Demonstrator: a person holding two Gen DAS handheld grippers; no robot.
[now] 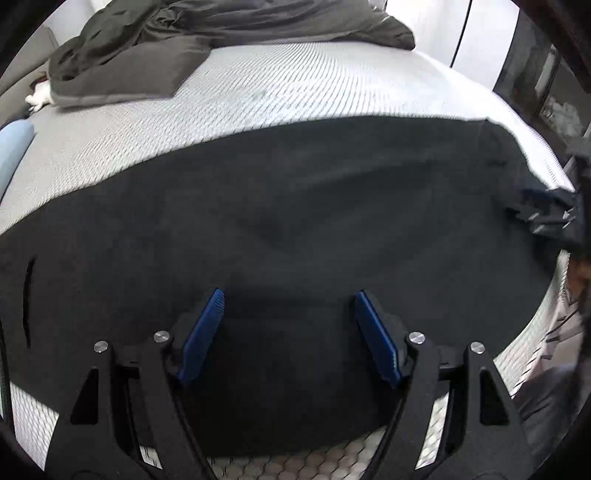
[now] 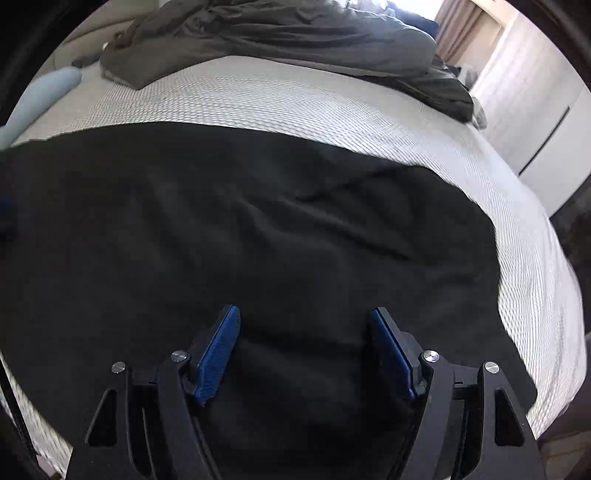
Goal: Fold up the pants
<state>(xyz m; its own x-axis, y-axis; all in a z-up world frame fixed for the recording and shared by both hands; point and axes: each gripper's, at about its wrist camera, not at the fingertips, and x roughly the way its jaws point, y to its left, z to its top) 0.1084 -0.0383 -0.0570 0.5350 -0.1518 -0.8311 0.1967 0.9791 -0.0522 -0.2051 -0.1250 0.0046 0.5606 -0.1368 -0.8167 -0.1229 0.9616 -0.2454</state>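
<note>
A bed (image 1: 295, 92) with a white textured mattress cover fills both views; a dark grey duvet (image 1: 207, 33) is bunched at its far end. At far left lies a pale blue pillow (image 1: 13, 151). The black pants (image 1: 295, 229) lie spread flat across the near part of the bed, reaching its front edge. The left gripper (image 1: 289, 295) hovers above the pants, jaws apart, gripping nothing. The right gripper (image 2: 306, 312) sits likewise over the pants (image 2: 258, 229), jaws apart and empty.
</note>
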